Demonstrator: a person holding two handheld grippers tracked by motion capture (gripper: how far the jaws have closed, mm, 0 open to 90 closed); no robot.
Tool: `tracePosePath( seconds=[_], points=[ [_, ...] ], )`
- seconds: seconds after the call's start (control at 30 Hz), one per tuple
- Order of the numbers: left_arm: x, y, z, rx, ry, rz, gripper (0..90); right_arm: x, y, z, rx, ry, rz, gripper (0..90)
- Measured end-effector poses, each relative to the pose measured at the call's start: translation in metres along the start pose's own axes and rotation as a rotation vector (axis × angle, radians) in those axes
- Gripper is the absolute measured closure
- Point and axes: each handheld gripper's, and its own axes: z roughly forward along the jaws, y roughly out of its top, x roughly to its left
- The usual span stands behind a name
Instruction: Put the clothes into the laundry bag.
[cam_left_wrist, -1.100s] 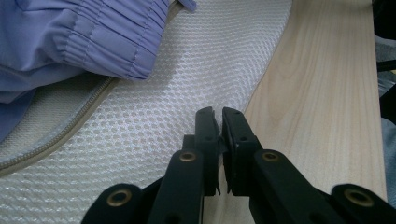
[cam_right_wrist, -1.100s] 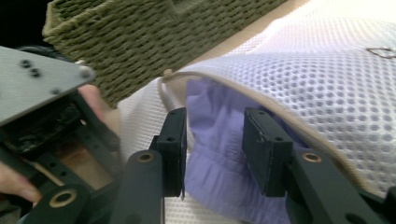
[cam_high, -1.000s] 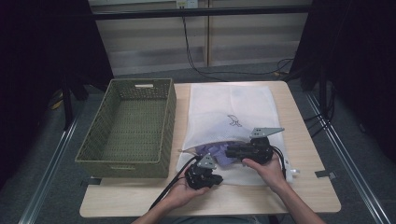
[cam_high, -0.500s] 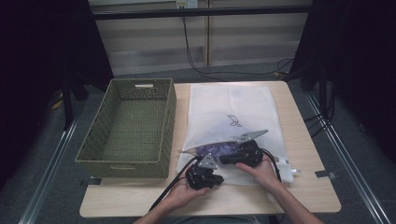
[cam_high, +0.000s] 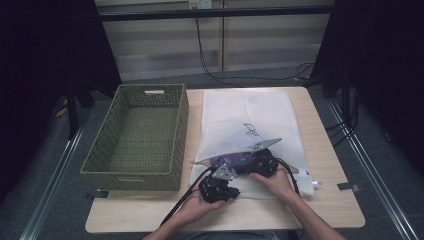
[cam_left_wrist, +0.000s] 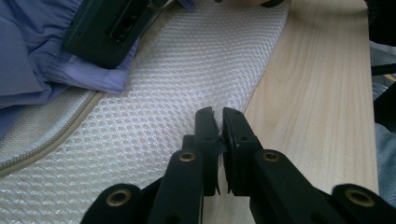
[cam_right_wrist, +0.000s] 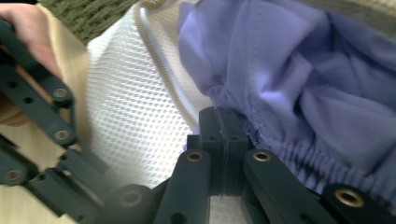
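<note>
From above, one wooden table (cam_high: 320, 200) carries one green woven basket (cam_high: 137, 137) on its left part and one white mesh laundry bag (cam_high: 250, 120) just beside it on the right. One purple garment (cam_high: 232, 161) shows at the bag's near opening. Two hands come in from the bottom edge, each with one gripper: the left gripper (cam_high: 227, 192) sits at the bag's near edge, the right gripper (cam_high: 239, 169) lies over the purple cloth.

In the left gripper view, the left gripper (cam_left_wrist: 218, 119) has its two jaws nearly together, clenched on a fold of the white mesh bag (cam_left_wrist: 187, 79) right at its edge where the bare wood of the table (cam_left_wrist: 317, 93) begins. One zip (cam_left_wrist: 51, 133) runs along the bag's opening, with the purple garment (cam_left_wrist: 32, 70) beyond it.

In the right gripper view, the right gripper (cam_right_wrist: 223, 114) has just been closing and its jaws meet, pinching the gathered hem of the purple garment (cam_right_wrist: 299, 70). The mesh bag (cam_right_wrist: 121, 98) lies beneath, and the left hand (cam_right_wrist: 32, 32) shows at the upper left.
</note>
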Motion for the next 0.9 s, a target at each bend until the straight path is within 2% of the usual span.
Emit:
tracePosePath(
  seconds=[0.1, 0.2, 0.3, 0.53, 0.6, 0.63, 0.83, 0.9],
  points=[
    [0.000, 0.001, -0.001, 0.023, 0.003, 0.009, 85.1, -0.002, 0.002, 0.003, 0.005, -0.025, 0.000, 90.0],
    [0.000, 0.001, -0.001, 0.014, 0.002, 0.006, 85.1, -0.005, 0.003, 0.004, 0.002, -0.031, 0.022, 90.0],
    [0.000, 0.001, -0.001, 0.017, 0.002, 0.007, 85.1, -0.007, 0.003, 0.005, 0.000, -0.039, 0.014, 90.0],
    [-0.001, 0.001, -0.001, 0.021, 0.005, 0.015, 85.1, -0.011, 0.006, 0.006, -0.010, -0.052, 0.032, 90.0],
    [-0.002, 0.001, 0.001, 0.000, 0.008, 0.011, 85.1, -0.012, 0.007, 0.007, -0.013, -0.057, 0.026, 90.0],
    [-0.002, 0.002, -0.001, 0.023, 0.010, 0.020, 85.1, -0.012, 0.007, 0.007, -0.012, -0.064, 0.024, 90.0],
    [-0.001, 0.002, -0.001, 0.020, 0.009, 0.015, 85.1, -0.018, 0.009, 0.008, -0.030, -0.077, 0.037, 90.0],
    [0.000, 0.002, -0.001, 0.028, 0.007, 0.026, 85.1, -0.019, 0.010, 0.009, -0.039, -0.084, 0.041, 90.0]
  ],
)
